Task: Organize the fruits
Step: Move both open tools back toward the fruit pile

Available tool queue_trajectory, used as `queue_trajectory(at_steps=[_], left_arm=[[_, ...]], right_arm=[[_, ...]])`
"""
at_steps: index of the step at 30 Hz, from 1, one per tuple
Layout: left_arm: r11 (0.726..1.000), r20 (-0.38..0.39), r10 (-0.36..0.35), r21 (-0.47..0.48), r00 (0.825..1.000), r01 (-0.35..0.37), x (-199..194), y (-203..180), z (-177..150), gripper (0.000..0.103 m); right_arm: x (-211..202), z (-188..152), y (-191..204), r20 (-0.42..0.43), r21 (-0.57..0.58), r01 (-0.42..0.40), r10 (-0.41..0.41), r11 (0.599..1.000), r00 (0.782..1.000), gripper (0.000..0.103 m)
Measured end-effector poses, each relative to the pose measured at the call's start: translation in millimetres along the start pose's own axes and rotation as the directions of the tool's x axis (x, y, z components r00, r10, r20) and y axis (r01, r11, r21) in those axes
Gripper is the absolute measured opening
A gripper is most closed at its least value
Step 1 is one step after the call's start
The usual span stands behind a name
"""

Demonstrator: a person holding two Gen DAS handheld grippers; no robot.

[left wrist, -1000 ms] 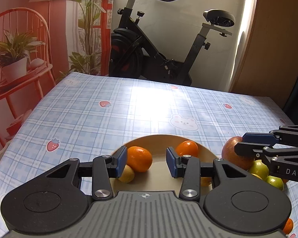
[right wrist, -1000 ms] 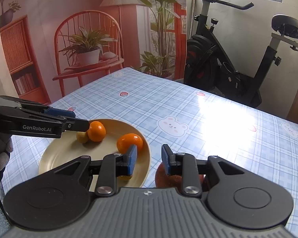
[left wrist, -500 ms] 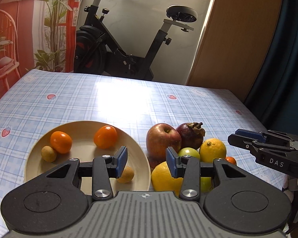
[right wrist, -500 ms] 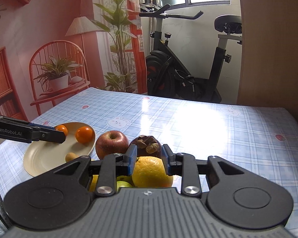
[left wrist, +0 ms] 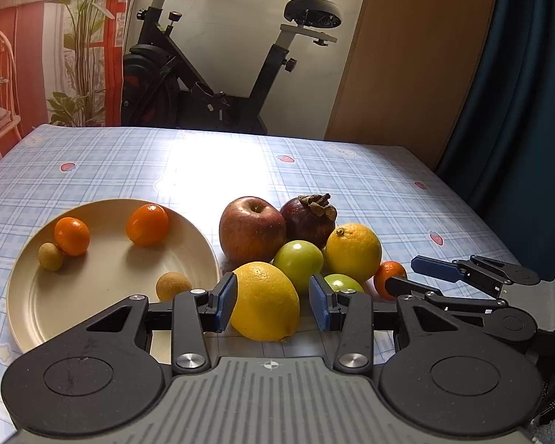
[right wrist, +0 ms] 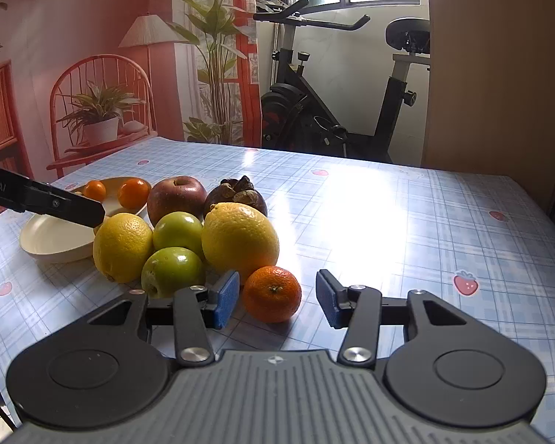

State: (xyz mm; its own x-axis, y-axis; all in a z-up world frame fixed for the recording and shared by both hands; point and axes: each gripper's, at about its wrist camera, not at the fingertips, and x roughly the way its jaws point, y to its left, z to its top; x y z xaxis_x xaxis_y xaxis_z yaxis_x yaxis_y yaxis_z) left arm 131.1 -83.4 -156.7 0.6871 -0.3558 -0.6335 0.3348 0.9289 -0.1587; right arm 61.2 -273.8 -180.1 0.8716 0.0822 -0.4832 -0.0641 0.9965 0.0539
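Right tongs lining up on the small mandarin at the pile's near edge.

The mandarin (right wrist: 272,294) is sitting on the tablecloth (right wrist: 425,222), touching the big lemon (right wrist: 240,240) at its 11 o'clock. You are bringing the right gripper (right wrist: 275,303) around it: jaws opening, fruit between them but off-centre, hugging the left pad (right wrist: 225,298), not pinched. It is round, so no long axis matters. Your right hand is nearer. Your left gripper (left wrist: 273,305) is standing part-open, framing another lemon (left wrist: 264,301), gripping nothing. The plate (left wrist: 103,288) is lying at 9 o'clock of the pile.
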Motion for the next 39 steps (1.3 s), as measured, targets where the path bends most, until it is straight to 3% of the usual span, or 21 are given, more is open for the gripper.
queue_trajectory(at_steps=[13,23,28,34,39], left_arm=[[1.0,-0.016,-0.029,-0.011,0.999,0.029,-3.9,-7.6,-8.7,0.045],[0.998,-0.044,-0.054,0.025,0.998,0.055,-3.3,-17.3,-14.5,0.046],[0.995,-0.044,-0.076,0.058,0.996,0.079,-4.6,-26.6,-17.7,0.046],[0.986,-0.072,-0.132,0.092,0.989,0.138,-4.2,-34.3,-22.4,0.046],[0.975,-0.125,-0.171,0.12,0.977,0.186,2.6,-43.0,-29.0,0.054]], right_arm=[[10.6,0.5,-19.9,-0.064,0.11,-0.066,0.074,0.992,0.995,0.046],[10.6,1.3,-14.7,-0.066,0.082,-0.047,0.052,0.996,0.996,0.046],[11.9,1.0,-10.6,-0.07,0.067,-0.045,0.05,0.997,0.996,0.04],[8.3,-0.3,-11.0,-0.058,0.091,-0.011,0.016,0.996,0.998,0.04],[2.5,-2.1,-14.3,-0.038,0.122,-0.011,0.015,0.993,0.999,0.04]])
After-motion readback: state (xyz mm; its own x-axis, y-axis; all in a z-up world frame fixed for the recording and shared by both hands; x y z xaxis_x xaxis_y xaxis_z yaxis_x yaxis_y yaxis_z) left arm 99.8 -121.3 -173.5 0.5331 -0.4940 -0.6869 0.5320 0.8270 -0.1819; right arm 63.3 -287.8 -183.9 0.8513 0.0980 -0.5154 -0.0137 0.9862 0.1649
